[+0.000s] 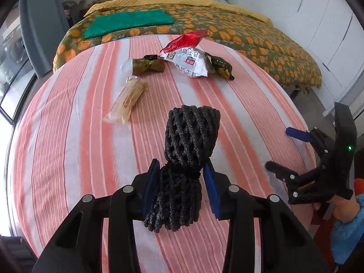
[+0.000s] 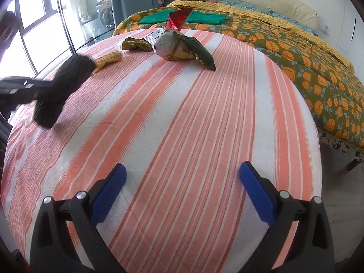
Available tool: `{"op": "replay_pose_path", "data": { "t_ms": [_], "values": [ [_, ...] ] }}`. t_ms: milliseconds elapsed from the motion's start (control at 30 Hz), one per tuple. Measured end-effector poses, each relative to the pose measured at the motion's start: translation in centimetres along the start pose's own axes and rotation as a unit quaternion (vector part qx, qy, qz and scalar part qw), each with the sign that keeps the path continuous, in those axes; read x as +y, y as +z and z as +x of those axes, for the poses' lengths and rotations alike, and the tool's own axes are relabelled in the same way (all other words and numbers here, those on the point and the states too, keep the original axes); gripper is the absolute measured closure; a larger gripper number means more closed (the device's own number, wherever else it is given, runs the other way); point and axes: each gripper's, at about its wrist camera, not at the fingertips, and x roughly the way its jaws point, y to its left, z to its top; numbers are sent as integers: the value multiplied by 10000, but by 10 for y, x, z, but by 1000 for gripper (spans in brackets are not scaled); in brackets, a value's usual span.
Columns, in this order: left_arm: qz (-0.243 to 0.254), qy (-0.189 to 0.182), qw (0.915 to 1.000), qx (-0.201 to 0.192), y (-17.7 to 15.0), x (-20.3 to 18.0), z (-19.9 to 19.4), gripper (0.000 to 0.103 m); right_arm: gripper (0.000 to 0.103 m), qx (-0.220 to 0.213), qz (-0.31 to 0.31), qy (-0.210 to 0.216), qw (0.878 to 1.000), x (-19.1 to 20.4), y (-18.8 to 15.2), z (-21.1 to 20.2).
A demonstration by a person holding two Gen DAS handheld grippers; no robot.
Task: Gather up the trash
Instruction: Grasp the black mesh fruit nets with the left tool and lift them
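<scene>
Pinching the black foam net (image 1: 185,173) at its cinched middle, left gripper (image 1: 182,193) with both blue pads pressed into the waist of the roll, net ends flaring above and below the pads. Lower end close over the striped cloth (image 1: 68,159), contact not clear from either view. Right gripper (image 2: 182,195) spread wide and empty over bare cloth at the near edge of the table, well apart from everything.

Rest of the trash at the far side of the cloth: clear packet of sticks (image 1: 127,101) nearest the net, olive wrapper (image 1: 147,64) behind it, silver and red snack bag (image 1: 188,56) and dark green wrapper (image 1: 221,67) together further right. No bin visible in either view.

For a clean carry: keep the squeeze firm but no harder, since soft foam springs back and could slip if loosened; lift straight up before travelling, so the drooping end does not drag on the cloth or sweep the stick packet. Keep the open gripper clear of the path, ready for the wrappers.
</scene>
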Motion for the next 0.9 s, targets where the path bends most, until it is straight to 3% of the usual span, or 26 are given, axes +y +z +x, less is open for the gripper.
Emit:
{"op": "replay_pose_path", "data": {
  "t_ms": [133,200,267,367,600,800,900],
  "values": [
    [-145,7,9999,-80,-20,-1,-6,60,7,0,2,-5,10000,0,0,0],
    [-28,74,9999,-138,-26,-4,-1,53,7,-1,5,-5,10000,0,0,0],
    [77,69,9998,-183,-29,-5,6,36,7,-1,6,-7,10000,0,0,-1],
    [380,193,9987,-263,-32,-6,19,24,7,-1,7,-5,10000,-1,0,-1],
    [778,185,9960,-390,-42,-10,32,20,7,-1,9,-6,10000,-1,0,-1],
    [1232,-514,9906,-305,-57,-27,21,20,7,-2,11,-9,10000,-1,0,-1],
    [1275,-428,9903,-352,-61,-29,20,20,7,-2,20,-2,10000,-1,0,-1]
  ]
}}
